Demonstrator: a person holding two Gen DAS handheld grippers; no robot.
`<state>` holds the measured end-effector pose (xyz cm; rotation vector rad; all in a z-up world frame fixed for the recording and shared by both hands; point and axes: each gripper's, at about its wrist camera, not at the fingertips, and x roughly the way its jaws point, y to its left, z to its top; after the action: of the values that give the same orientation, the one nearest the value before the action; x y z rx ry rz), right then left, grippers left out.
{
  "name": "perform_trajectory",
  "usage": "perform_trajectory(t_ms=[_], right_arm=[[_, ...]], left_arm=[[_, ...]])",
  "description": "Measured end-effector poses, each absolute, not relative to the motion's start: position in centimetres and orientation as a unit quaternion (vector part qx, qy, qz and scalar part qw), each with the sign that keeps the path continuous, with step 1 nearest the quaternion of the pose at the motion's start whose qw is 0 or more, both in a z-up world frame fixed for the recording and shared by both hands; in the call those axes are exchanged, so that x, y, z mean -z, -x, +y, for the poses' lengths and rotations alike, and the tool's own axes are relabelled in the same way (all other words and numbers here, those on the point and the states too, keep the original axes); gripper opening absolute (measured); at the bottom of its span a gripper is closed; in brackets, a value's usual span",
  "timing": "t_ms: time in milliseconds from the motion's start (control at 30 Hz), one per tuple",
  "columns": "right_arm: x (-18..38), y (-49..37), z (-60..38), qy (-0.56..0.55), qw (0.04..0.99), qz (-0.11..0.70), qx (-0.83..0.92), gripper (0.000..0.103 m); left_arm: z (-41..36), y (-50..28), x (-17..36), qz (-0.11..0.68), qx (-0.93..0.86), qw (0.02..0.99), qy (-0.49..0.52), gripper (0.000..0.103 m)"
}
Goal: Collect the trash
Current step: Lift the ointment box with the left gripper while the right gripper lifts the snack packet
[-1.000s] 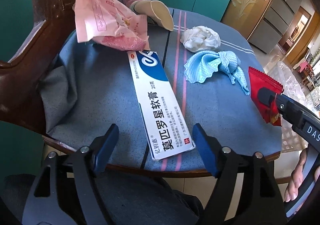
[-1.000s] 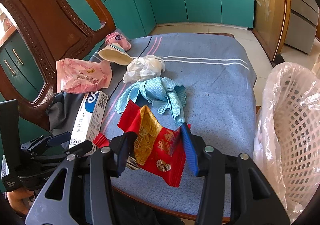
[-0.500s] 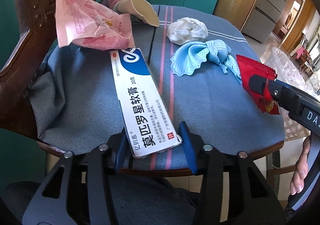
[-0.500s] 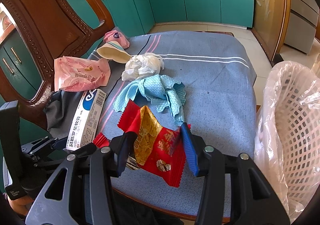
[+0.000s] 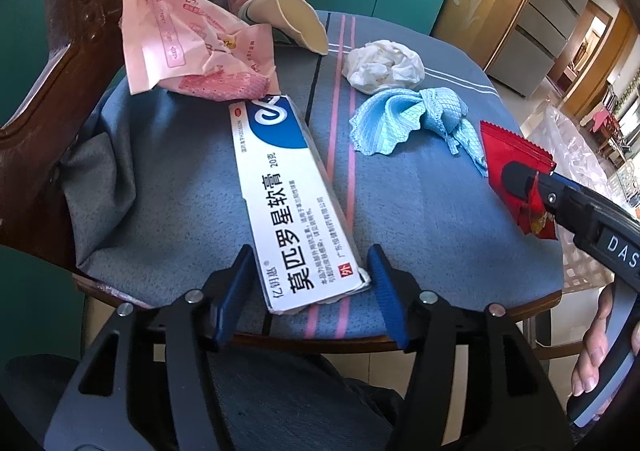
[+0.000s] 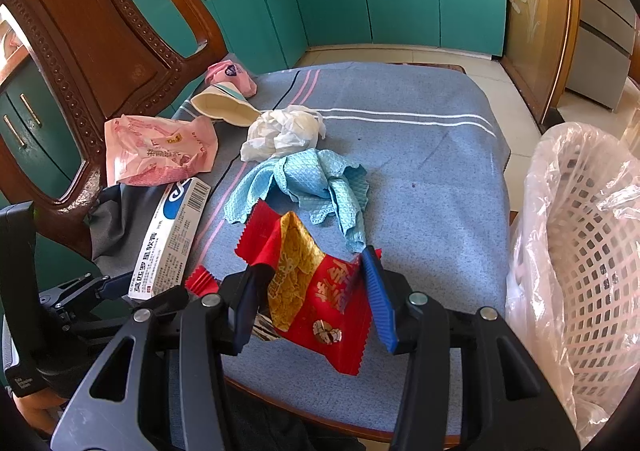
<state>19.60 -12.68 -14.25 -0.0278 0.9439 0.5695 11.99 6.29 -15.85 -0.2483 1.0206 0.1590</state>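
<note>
Carved chair back [image 6: 100, 35] walling the frame's left, pink wrapper [image 6: 160, 149] and paper cup [image 6: 224, 111] crowded against it, bare blue cloth [image 6: 420, 171] open at centre right, lined basket [image 6: 580, 251] blocking the right edge
</note>
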Motion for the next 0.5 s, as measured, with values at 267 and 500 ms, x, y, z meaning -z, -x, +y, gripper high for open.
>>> perform_trajectory(t_ms=[267,500], right_arm=[[14.29,-19.57,-12.67,0.016,0.854,0.447,-0.267,0.048],[14.29,-19.56,-12.66,0.016,0.854,0.447,-0.266,0.049]], left_arm=[[6.49,-11.65,15.71,0.484,-0.077,0.863,0.123,0.064],[6.29,-11.73,15.88,0.486,-0.077,0.862,0.120,0.070]])
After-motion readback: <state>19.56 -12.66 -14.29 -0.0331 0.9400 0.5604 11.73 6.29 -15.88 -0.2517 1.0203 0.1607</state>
